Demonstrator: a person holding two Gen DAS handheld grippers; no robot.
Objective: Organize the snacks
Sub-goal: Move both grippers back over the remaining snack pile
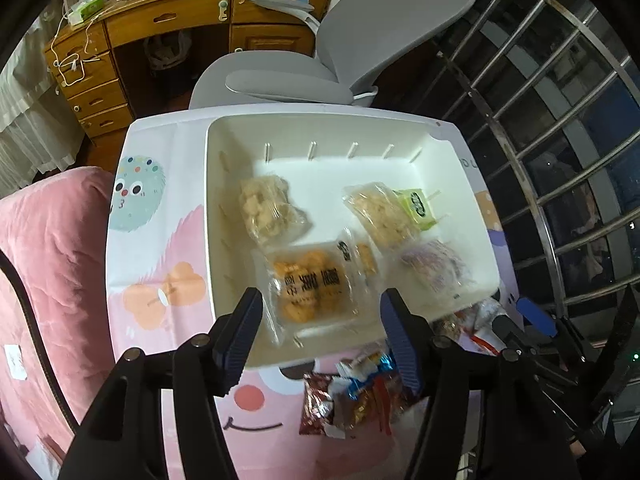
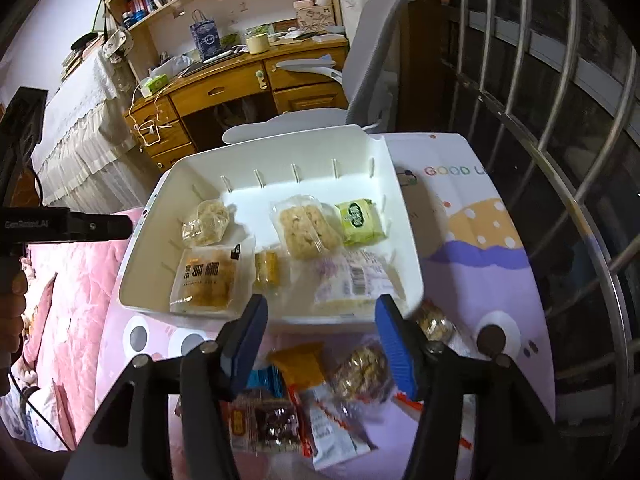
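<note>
A white bin (image 2: pixel 404 240) is seen at the centre of both views, set on a small table covered by a pink and lilac cartoon cloth (image 1: pixel 160 264). Several wrapped snacks are laid inside it: a clear packet of orange-brown pieces with dark lettering (image 1: pixel 310 292) at the bin's near edge, a pale crumbly packet (image 1: pixel 270 208) above it, a second pale cake packet (image 2: pixel 306 226) at the middle, a green packet (image 2: pixel 358 222) just to its right against the bin's right wall, a small yellow piece (image 2: pixel 266 270) and a clear packet with a printed label (image 2: pixel 358 280) toward the lower right.

A loose heap of snacks (image 2: pixel 304 396) is left on the cloth just below the bin in the frame — a red-brown packet, an orange one, a blue one, a clear bag of nut clusters.

The left gripper (image 1: pixel 322 340) is held over the bin's near edge with its jaws apart; the orange-brown packet is framed between the blue pads (image 1: pixel 240 340), but no pad is pressed on it. The right gripper (image 2: pixel 320 348) is likewise spread — nothing is clamped — and is poised over the heap by the bin's near wall.

Beyond the table, a grey chair (image 1: pixel 372 40) and a wooden desk (image 1: pixel 160 28) are visible in the upper part of the frame, a metal window grille (image 1: pixel 560 140) at the right, and pink bedding (image 1: pixel 44 264) at the lower left.
</note>
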